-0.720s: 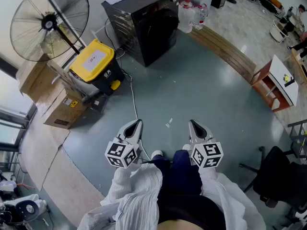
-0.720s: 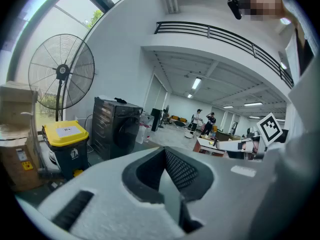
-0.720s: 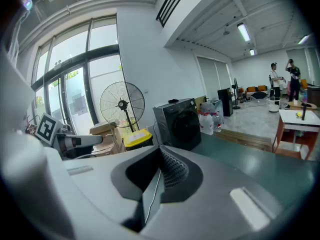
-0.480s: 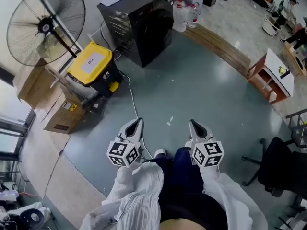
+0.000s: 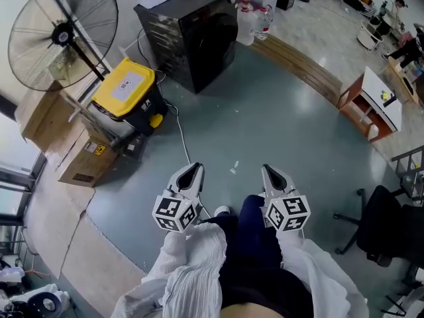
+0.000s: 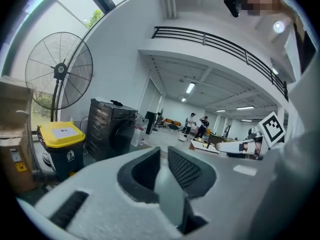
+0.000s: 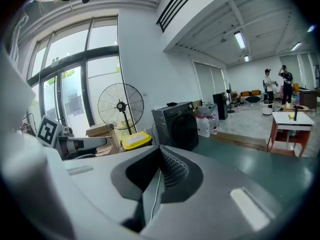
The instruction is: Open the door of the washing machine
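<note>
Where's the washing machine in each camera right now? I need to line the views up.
Head view: the washing machine is at top centre, far across the floor.
Left gripper view: the washing machine is left of centre, at mid-height.
Right gripper view: the washing machine is near the centre.
Shared landmark: the yellow-lidded bin, to the machine's left in all three.

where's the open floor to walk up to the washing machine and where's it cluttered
The green floor is bare in front of the washing machine, bordered on the right by the wooden step. Crowded on the left: yellow-lidded bin, cardboard boxes, fan, and a white cable.
</note>
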Demonstrator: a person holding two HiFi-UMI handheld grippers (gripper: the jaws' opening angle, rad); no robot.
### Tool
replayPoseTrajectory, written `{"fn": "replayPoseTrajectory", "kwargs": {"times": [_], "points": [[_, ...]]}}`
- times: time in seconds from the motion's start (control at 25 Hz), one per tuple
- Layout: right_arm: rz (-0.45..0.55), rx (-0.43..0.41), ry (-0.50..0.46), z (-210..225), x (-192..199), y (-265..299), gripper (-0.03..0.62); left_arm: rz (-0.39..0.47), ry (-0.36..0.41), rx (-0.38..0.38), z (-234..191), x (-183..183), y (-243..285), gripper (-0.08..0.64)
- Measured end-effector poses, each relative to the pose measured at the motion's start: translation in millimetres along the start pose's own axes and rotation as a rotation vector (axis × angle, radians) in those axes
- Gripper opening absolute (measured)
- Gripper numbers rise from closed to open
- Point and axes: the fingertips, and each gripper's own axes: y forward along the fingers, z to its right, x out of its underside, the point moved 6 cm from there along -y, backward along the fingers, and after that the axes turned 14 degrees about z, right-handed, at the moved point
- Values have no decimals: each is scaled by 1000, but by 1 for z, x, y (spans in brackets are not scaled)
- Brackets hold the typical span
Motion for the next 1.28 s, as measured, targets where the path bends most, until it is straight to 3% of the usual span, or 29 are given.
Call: {"fn": "replayPoseTrajectory", "kwargs": {"times": [0.12,0.32,0.56,1.04,1.28], "points": [[-30,-5,5,-2,8,0,9,-11,-44,1,-2,4,0,180],[-20,-17,22,3,7,20,9,-20,-54,-8,-12,8,10,252],[-18,-57,30,28,-2,63,9,-6,-55,-24,-28,5,54,270],[-31,-149,7,128,-41,193,8,36,-60,-69,-58,3,210,270],[-53,-192,30,158,-48,231,8,48,-59,-119,-64,4,249,270]]}}
